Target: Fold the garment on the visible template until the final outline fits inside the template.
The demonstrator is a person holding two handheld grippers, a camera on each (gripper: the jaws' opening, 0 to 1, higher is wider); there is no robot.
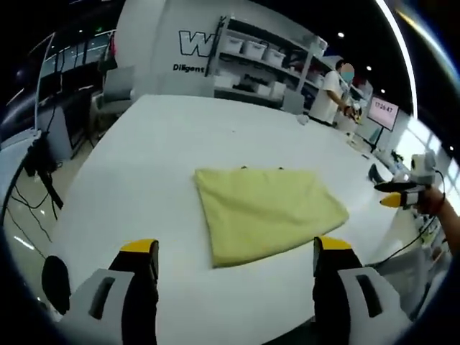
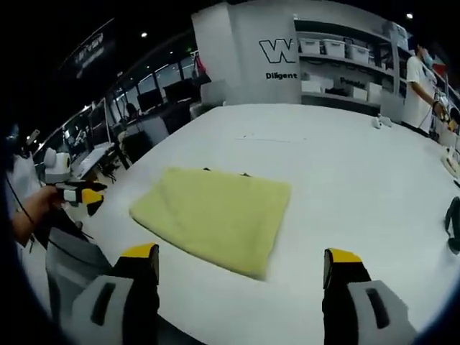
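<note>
A pale yellow garment [image 1: 266, 212] lies folded into a flat, roughly rectangular shape on the white table [image 1: 144, 158]. Small dark marks [image 1: 244, 167] peek out along its far edge. My left gripper [image 1: 236, 251] hovers just short of its near edge, open, with nothing between the jaws. In the right gripper view the same garment [image 2: 215, 215] lies ahead and slightly left. My right gripper [image 2: 242, 256] is open and empty above the table beside it. Each gripper also appears in the other's view, held in a hand off the table's edge: the right gripper [image 1: 402, 195] and the left gripper [image 2: 83, 194].
A person [image 1: 332, 90] stands at the table's far end by shelves with white bins [image 1: 259, 57]. A monitor [image 1: 383, 111] glows at the right. A grey chair [image 1: 115, 90] stands past the far left corner. A dark object [image 2: 453, 223] lies near the table's right edge.
</note>
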